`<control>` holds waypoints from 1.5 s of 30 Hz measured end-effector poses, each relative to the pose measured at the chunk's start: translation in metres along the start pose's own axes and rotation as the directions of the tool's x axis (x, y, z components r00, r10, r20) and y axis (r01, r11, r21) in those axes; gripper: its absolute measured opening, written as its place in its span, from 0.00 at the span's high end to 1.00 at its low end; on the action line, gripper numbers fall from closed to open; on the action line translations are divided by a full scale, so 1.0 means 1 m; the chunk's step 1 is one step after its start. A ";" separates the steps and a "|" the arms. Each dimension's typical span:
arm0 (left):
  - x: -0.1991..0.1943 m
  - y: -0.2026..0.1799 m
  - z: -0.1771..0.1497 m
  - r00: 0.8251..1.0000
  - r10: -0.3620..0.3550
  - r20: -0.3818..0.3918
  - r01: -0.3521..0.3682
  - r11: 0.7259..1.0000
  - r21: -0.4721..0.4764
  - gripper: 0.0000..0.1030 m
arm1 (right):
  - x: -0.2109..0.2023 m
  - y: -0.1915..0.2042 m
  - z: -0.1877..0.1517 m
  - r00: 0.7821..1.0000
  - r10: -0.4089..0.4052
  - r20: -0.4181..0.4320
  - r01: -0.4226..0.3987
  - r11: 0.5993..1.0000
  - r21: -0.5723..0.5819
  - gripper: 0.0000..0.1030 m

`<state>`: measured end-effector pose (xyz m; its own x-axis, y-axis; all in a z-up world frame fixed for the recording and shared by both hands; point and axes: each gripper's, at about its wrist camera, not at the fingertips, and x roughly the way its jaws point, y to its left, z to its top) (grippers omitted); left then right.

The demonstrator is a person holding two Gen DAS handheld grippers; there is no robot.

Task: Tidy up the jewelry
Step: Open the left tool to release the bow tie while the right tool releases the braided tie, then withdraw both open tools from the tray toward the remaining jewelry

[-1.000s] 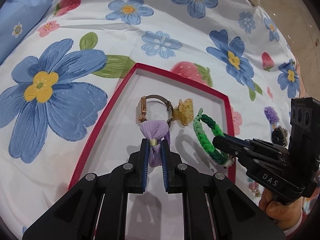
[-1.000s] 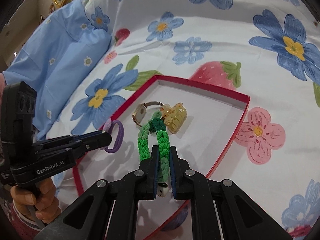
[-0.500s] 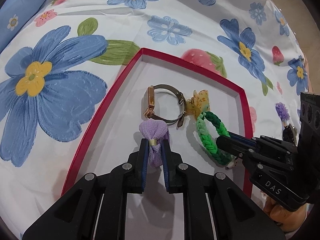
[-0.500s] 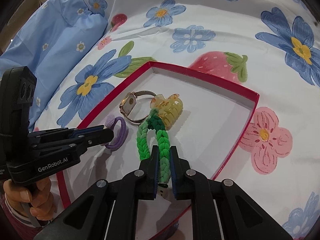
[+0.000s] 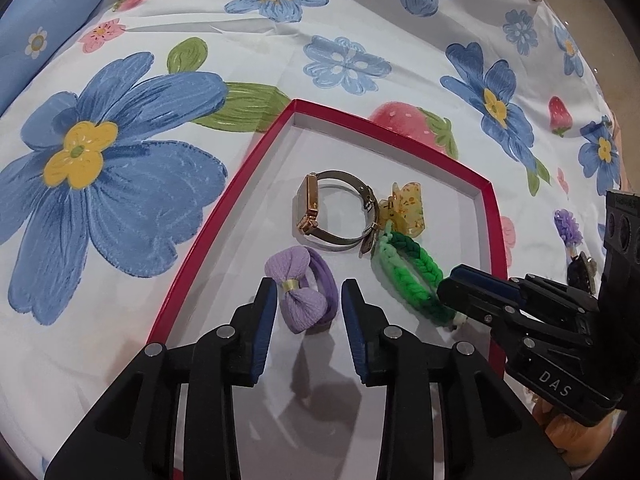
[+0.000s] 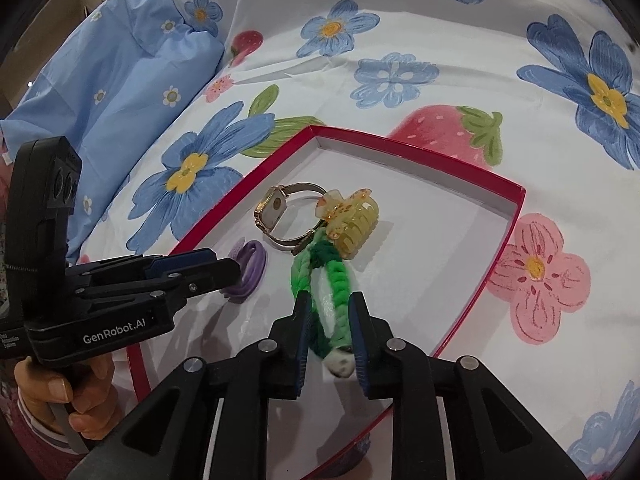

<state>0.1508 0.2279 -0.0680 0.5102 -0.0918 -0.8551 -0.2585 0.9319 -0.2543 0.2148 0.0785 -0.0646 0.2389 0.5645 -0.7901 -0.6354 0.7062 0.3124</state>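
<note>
Both grippers have just been opening, and each has let go of the piece it was clamping a second ago. Between the spread fingers of the left gripper [image 5: 307,300], the purple bow hair tie [image 5: 301,295] now lies flat on the white floor of the red box [image 5: 208,236], clear of both blue pads, where earlier it stood pinched upright. Likewise the green braided bracelet [image 6: 329,308] lies released between the fingers of the right gripper [image 6: 329,312], its white clasp end just in front of the pads; whether the pads graze its sides cannot be told.

Ahead of the left gripper, just past the hair tie, sits the gold watch [image 5: 338,216] on its edge, with the yellow hair claw [image 5: 404,209] touching its strap on the right. From the right gripper the same pair lies straight ahead: the far end of the bracelet meets the claw and the watch strap.

Everything rests on a bed under a floral bedsheet [image 5: 360,52] with blue flowers and strawberries. A blue pillow [image 6: 120,80] lies far to the left of the right gripper. A person's hand [image 6: 60,400] grips the left gripper's handle, seen low on the left from the right wrist.
</note>
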 end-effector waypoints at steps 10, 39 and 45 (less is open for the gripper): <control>-0.024 -0.003 -0.008 1.000 -0.009 0.030 0.010 1.000 -0.014 0.70 | -0.023 0.000 -0.002 0.999 0.012 0.045 -0.013 1.000 0.018 0.79; -0.077 -0.117 -0.067 0.986 -0.161 0.043 0.152 0.976 0.159 0.64 | -0.192 -0.087 -0.116 0.952 -0.141 0.270 0.064 0.960 0.274 0.56; -0.071 -0.135 -0.074 0.985 -0.169 0.016 0.163 0.967 0.194 0.64 | -0.210 -0.111 -0.143 0.944 -0.192 0.267 0.098 0.939 0.331 0.56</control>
<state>0.0883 0.0825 -0.0062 0.5595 -0.2426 -0.7926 -0.0074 0.9547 -0.2975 0.1301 -0.1791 -0.0087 0.5436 0.5112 -0.6657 -0.3299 0.8594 0.3906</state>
